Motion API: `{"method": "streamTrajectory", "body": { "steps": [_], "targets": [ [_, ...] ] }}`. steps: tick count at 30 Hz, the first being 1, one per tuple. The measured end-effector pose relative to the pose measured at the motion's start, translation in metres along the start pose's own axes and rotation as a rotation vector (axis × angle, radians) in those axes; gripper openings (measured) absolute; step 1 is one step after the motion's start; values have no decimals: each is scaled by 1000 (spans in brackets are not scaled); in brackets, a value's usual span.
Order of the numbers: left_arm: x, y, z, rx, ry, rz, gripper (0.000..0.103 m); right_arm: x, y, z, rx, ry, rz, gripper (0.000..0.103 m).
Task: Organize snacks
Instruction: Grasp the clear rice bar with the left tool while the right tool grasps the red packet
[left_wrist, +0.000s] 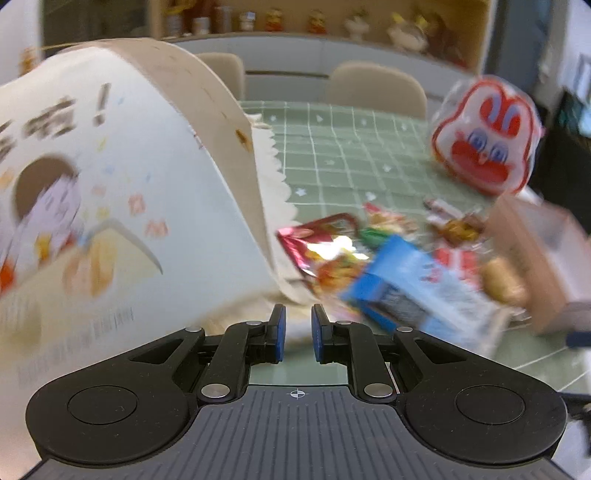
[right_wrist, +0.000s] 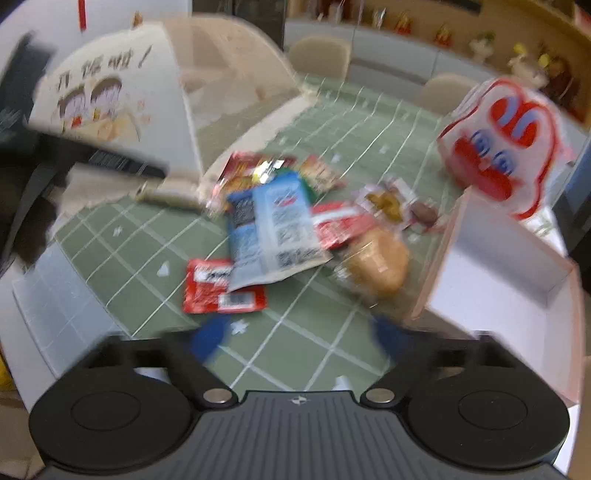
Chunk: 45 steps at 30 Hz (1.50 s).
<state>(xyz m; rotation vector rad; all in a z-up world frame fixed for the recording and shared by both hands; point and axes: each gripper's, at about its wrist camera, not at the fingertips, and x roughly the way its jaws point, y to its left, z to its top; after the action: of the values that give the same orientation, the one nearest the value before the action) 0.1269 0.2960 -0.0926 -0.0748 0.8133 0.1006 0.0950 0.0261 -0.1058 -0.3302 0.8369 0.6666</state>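
Note:
A heap of snack packets lies on the green checked tablecloth (right_wrist: 147, 251). A blue and white packet (right_wrist: 271, 229) tops it, with a red packet (right_wrist: 221, 290) in front, a round bun (right_wrist: 378, 264) to the right and shiny red packets (right_wrist: 255, 168) behind. The heap also shows in the left wrist view (left_wrist: 399, 269). A large white paper bag with a cartoon print (left_wrist: 103, 177) stands right in front of my left gripper (left_wrist: 298, 328), whose pads are nearly closed with nothing between them. My right gripper (right_wrist: 301, 338) is open wide above the cloth, short of the heap.
A white open box (right_wrist: 506, 273) stands at the right. A red and white rabbit-face bag (right_wrist: 506, 144) stands behind it. The cartoon paper bag (right_wrist: 110, 99) is at the left. Beige chairs (left_wrist: 376, 88) and a shelf of figurines are behind the table.

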Motion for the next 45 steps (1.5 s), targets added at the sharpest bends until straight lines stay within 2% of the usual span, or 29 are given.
{"method": "streamTrajectory", "body": {
  "steps": [2,4,7,9,12,16,18,20,27,30,33,40,45],
  "targets": [
    [17,13,8,69,26,-7,17,7,3,-4,16,40,51,57],
    [28,24,14,95,54,-40,17,13,6,-11,39,72,102,59],
    [42,42,12,64,139,-151,17,19,10,-21,65,106,129,67],
    [37,47,6,43,159,-216,20,23,10,-26,91,119,145,70],
    [23,36,-4,140,197,-288,20,29,5,-27,127,130,148,75],
    [13,7,-15,360,208,-263,22,36,0,-28,166,145,140,78],
    [12,-4,-19,455,213,-241,26,39,-1,-29,174,145,138,85],
    [17,-8,-17,486,222,-222,28,40,1,-29,175,144,137,87],
    [43,-9,1,369,209,-184,32,43,6,-32,184,137,151,103],
    [49,-6,7,282,193,-184,33,43,3,-33,220,132,162,103],
    [53,-9,11,248,169,-170,33,43,0,-32,259,133,167,103],
    [60,-18,15,173,133,-121,33,45,18,-33,108,160,119,102],
    [57,-19,12,147,144,-111,32,42,25,-31,98,138,122,98]
  ]
}}
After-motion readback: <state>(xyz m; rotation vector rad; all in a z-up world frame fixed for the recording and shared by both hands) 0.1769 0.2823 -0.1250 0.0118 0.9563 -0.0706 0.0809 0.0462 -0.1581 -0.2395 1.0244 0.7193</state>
